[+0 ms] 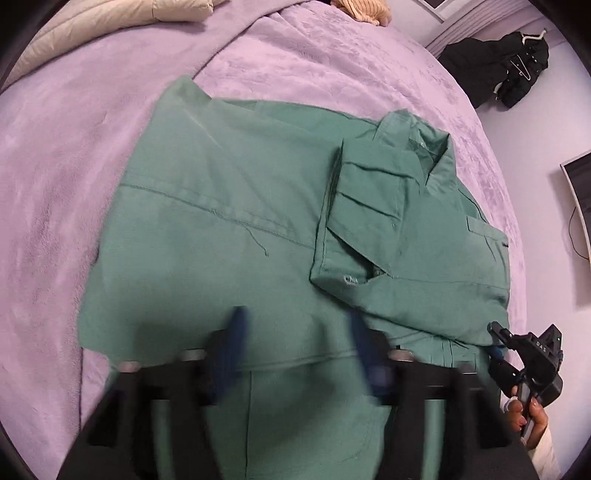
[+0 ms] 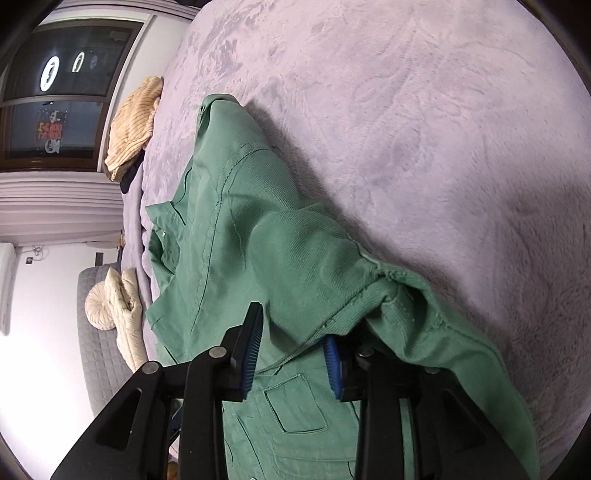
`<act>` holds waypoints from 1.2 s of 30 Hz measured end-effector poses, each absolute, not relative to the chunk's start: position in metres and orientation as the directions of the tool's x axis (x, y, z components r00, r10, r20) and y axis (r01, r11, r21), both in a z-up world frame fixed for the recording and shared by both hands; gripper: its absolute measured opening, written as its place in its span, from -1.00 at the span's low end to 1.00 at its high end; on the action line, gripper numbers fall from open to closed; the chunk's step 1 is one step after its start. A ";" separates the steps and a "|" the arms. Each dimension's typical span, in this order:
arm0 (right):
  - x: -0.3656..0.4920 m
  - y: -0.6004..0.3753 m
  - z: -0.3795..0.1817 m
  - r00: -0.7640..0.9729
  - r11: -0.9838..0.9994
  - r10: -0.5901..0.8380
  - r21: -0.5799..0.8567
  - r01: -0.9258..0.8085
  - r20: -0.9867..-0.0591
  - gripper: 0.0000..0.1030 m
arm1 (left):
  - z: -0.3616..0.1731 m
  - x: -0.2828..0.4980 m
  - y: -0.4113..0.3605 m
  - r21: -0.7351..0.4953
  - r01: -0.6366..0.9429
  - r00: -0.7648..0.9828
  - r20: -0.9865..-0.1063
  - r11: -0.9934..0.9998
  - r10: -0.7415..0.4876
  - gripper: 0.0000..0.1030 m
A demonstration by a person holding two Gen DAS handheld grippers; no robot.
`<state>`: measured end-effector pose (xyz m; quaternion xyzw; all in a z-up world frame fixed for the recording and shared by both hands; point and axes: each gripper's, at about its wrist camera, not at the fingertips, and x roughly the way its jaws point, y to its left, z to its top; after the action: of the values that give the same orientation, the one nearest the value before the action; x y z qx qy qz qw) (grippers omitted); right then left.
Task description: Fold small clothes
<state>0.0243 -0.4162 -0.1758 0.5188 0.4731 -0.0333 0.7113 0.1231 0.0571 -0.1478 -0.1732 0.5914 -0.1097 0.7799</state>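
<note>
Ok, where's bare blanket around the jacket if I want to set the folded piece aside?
Bare purple blanket lies left of the green jacket up to the cream quilt, and beyond its far edge toward the yellow knit. The collar side is tight: the bed ends there, and the right gripper crowds the near corner.

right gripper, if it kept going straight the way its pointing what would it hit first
Most likely the raised fold of the green jacket, bunched directly ahead of the right gripper and its open jaws. The purple blanket lies beyond it. Depth is hard to judge in this fisheye view.
</note>
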 end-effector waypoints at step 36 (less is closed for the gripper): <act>0.118 -0.181 -0.203 0.413 0.305 0.805 0.894 0.328 -0.426 -0.85 | -0.132 0.235 0.036 -0.508 0.106 0.225 -0.825 0.855 -0.518 -0.66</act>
<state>0.1184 -0.1813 -0.2030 0.5582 0.5073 0.1897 0.6286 0.2352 0.0357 -0.1317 -0.1751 0.5880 -0.2045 0.7627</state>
